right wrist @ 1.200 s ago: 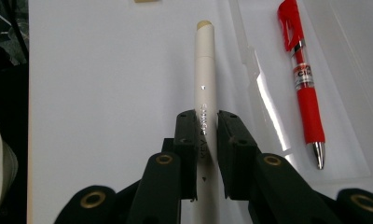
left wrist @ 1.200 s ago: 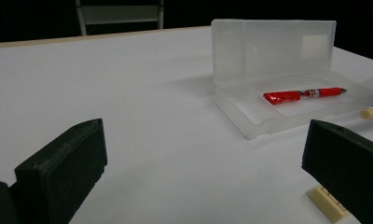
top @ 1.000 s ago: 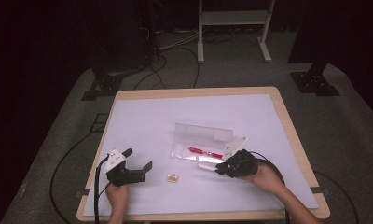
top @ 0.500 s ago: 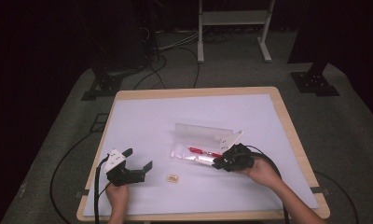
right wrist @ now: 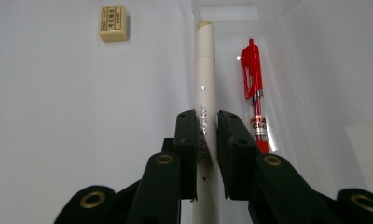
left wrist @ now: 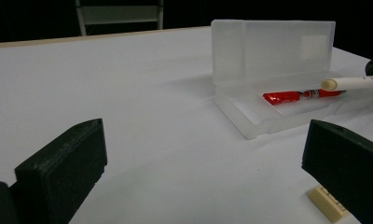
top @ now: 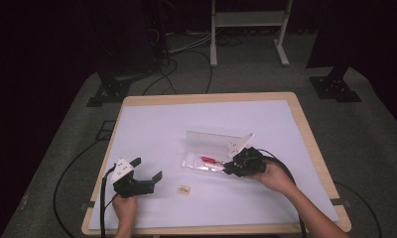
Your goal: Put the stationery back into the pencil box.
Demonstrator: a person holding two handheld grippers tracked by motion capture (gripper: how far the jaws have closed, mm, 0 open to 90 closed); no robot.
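While the right hand-held gripper [right wrist: 207, 135] clamps a white pen [right wrist: 204, 88] between its two black jaws, the pen's barrel runs straight out ahead of the pads, its cream tip reaching over the tray of a clear plastic case [right wrist: 292, 70]. Just to the right of the held pen, inside that tray, lies a red pen [right wrist: 253, 88], parallel to it. Ahead and to the left of the jaws, a small cream eraser [right wrist: 113, 23] rests on the white surface [right wrist: 58, 116], apart from the case. The case's lid [left wrist: 273, 49] stands upright behind the tray. The left hand-held gripper [top: 148, 174] rests on the surface well to the side, jaws spread wide with nothing between them; the eraser sits just beyond its right jaw.
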